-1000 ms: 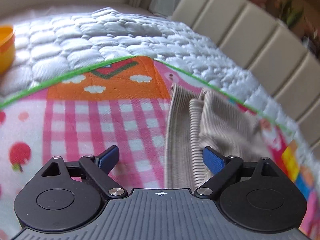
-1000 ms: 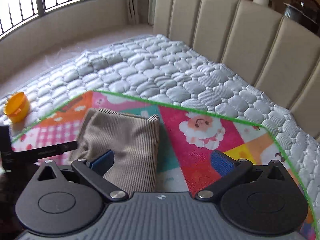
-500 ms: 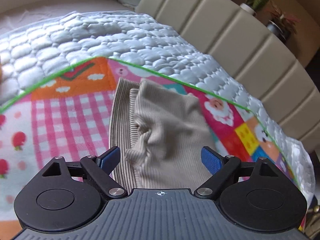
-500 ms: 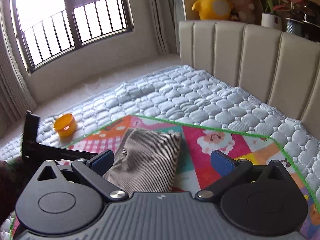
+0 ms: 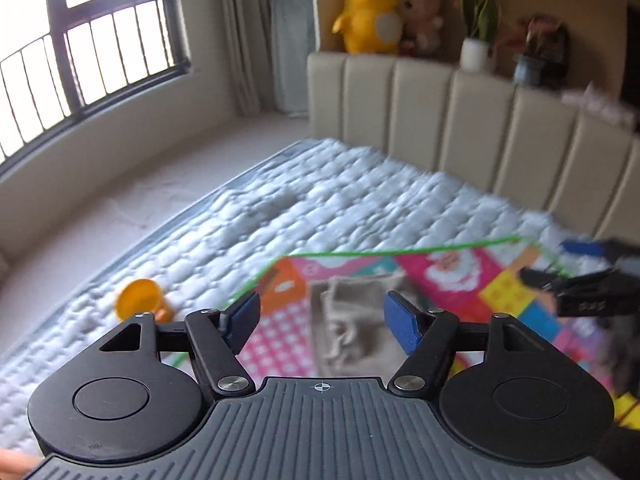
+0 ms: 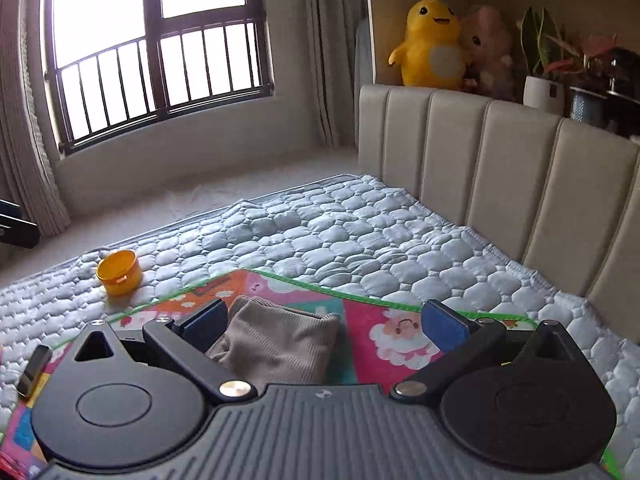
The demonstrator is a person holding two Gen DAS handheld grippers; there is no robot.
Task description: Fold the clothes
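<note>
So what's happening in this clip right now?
A person holding a gripper in each hand is folding clothes on a bed. A beige ribbed garment lies folded into a compact bundle on a colourful play mat spread over the quilted mattress. Both the left gripper and the right gripper are open, hold nothing, and sit above the garment. An orange cup stands on the mattress beside the mat.
</note>
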